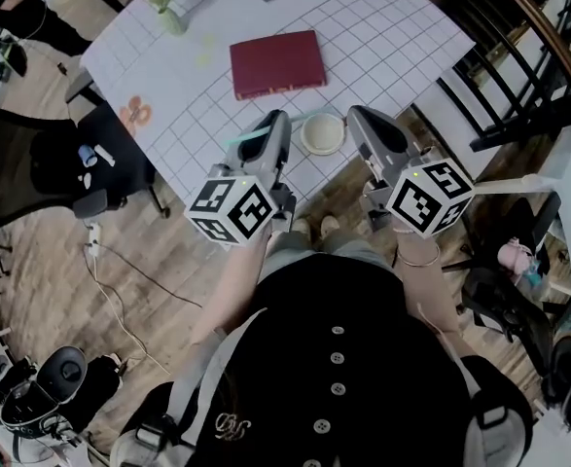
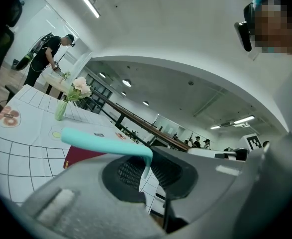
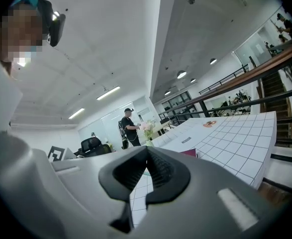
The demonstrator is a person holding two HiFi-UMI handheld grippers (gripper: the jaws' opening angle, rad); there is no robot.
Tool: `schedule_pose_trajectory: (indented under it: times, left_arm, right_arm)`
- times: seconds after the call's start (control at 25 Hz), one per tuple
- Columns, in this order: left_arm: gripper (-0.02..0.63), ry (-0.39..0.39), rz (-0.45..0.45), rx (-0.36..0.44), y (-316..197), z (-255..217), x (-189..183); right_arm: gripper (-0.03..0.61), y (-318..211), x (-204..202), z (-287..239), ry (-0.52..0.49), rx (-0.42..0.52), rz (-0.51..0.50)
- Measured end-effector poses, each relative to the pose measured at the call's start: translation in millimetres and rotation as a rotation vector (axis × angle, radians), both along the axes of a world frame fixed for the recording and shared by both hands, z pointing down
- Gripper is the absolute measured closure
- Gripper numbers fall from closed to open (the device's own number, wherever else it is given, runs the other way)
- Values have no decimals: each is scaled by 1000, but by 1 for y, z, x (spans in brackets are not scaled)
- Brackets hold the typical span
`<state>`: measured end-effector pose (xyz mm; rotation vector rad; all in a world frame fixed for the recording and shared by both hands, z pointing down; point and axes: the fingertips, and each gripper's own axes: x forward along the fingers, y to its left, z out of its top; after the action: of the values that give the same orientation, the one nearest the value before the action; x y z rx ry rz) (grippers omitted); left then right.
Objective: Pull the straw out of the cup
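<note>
My left gripper point(image 1: 274, 125) is shut on a teal straw point(image 1: 248, 137). The straw hangs in the air, clear of the cup, and sticks out to the gripper's left. In the left gripper view the straw point(image 2: 103, 144) runs leftward from the jaws and bends down between the pads point(image 2: 131, 171). The white cup point(image 1: 321, 132) stands on the gridded table point(image 1: 402, 47) near its front edge, between the two grippers. My right gripper point(image 1: 359, 117) is level with the left one, just right of the cup. Its fingertips point(image 3: 146, 152) meet with nothing between them.
A dark red book point(image 1: 277, 63) lies behind the cup. A vase of flowers point(image 1: 168, 8) stands at the table's far left corner. A black office chair point(image 1: 32, 163) is left of the table and a black railing point(image 1: 518, 86) to its right. A person point(image 2: 48, 54) stands far off.
</note>
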<state>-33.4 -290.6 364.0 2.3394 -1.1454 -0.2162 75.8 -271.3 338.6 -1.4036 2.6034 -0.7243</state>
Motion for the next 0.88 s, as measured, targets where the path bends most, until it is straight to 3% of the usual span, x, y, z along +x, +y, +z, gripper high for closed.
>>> schedule_pose_trajectory:
  times: [0.88]
  left_arm:
    - [594, 42, -35, 207, -9, -71, -13]
  right_arm:
    - [580, 0, -13, -49, -9, 134, -63]
